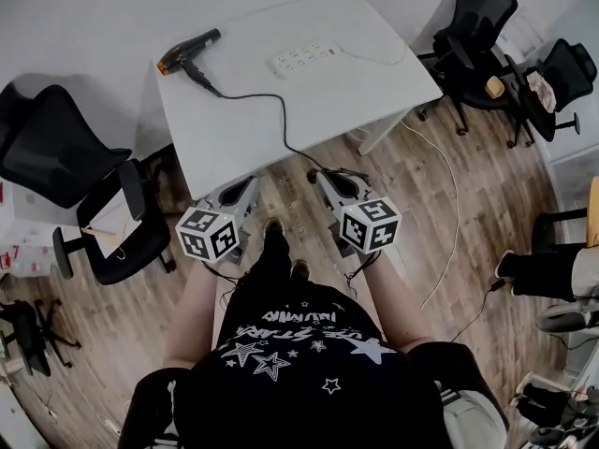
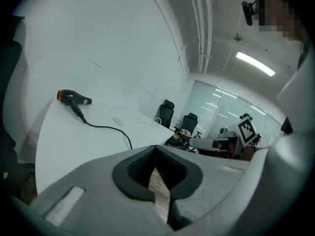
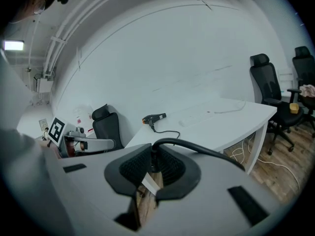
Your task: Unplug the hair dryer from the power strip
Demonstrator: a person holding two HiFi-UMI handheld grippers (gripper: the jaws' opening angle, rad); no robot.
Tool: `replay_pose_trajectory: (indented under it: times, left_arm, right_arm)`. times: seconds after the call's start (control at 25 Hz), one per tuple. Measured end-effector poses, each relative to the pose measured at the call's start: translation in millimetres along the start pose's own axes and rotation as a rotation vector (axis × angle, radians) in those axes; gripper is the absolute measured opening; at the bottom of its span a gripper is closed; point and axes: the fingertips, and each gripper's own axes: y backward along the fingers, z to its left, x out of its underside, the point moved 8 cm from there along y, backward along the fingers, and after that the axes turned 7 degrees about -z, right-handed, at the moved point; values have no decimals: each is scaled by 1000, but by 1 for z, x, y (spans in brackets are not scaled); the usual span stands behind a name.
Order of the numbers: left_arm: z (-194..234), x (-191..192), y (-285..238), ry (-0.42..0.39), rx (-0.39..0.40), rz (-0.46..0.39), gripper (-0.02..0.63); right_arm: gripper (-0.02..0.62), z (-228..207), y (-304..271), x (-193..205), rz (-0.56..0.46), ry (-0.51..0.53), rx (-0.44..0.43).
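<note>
The white worktop [image 1: 356, 54] stands ahead of your tongs. On it, far ahead of your left tongs [image 2: 156, 156], which are pressed together on nothing, lies the hair dryer [image 1: 190, 49]. The power strip [image 1: 304, 58] sits beyond your right tongs [image 3: 151, 163], which pinch the cord [image 1: 271, 101].

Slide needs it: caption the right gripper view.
Right tongs clamp the black cord; hair dryer lies on the white table.
</note>
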Motion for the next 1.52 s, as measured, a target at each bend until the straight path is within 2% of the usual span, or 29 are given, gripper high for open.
replay_pose_trajectory:
  times: [0.24, 0.48, 0.6, 0.88, 1.08, 1.32, 1.52]
  left_arm:
    - [-9, 8, 30, 12, -45, -26, 6]
    - [-8, 14, 57, 29, -103, -34, 8]
    - [-8, 14, 63, 30, -107, -36, 8]
    - [5, 8, 69, 27, -64, -22, 8]
    - [17, 6, 77, 16, -6, 22, 8]
    - [40, 15, 97, 55, 44, 58, 8]
    - [49, 19, 110, 47, 95, 77, 8]
  right_arm:
    - [49, 18, 6, 9, 25, 36, -30]
    - [49, 34, 8, 13, 7, 10, -52]
    - [50, 40, 8, 14, 6, 7, -54]
    - [51, 58, 2, 12, 5, 29, -49]
    - [49, 78, -3, 15, 8, 21, -1]
    - [49, 109, -10, 24, -7, 7, 55]
    - [50, 128, -3, 35, -8, 7, 109]
